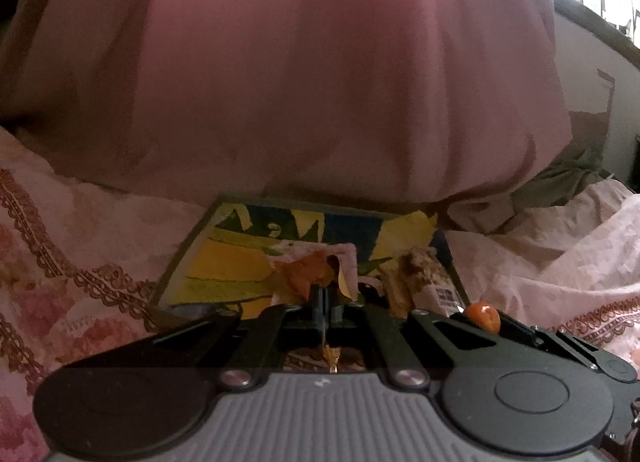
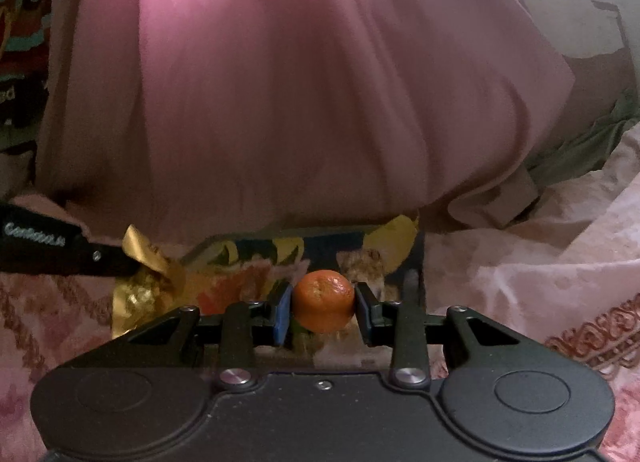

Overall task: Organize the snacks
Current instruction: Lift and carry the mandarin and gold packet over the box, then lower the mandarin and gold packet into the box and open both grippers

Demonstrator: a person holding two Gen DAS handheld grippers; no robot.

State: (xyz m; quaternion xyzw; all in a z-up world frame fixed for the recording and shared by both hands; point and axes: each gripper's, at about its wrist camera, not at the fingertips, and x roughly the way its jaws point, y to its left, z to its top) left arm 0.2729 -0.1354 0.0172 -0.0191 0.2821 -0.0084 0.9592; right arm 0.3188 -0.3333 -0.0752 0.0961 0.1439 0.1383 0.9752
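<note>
My left gripper point(image 1: 324, 294) is shut on a crinkled gold and orange snack wrapper point(image 1: 310, 274), held just over a flat box printed in yellow and blue point(image 1: 236, 258). A packet with a biscuit picture point(image 1: 424, 278) lies on the box's right side. My right gripper point(image 2: 324, 302) is shut on a small mandarin point(image 2: 322, 298), its blue pads pressing both sides, low over the same box point(image 2: 280, 248). In the right wrist view the left gripper point(image 2: 134, 264) comes in from the left with the gold wrapper point(image 2: 148, 262). The mandarin point(image 1: 484, 314) also shows at the left wrist view's lower right.
A big hanging pink cloth point(image 1: 320, 82) fills the background right behind the box. The box rests on a rumpled pink bedsheet with brown lace trim point(image 1: 80, 262). Grey-green fabric point(image 2: 580, 142) is bunched at the right. A printed bag point(image 2: 24, 42) stands at far left.
</note>
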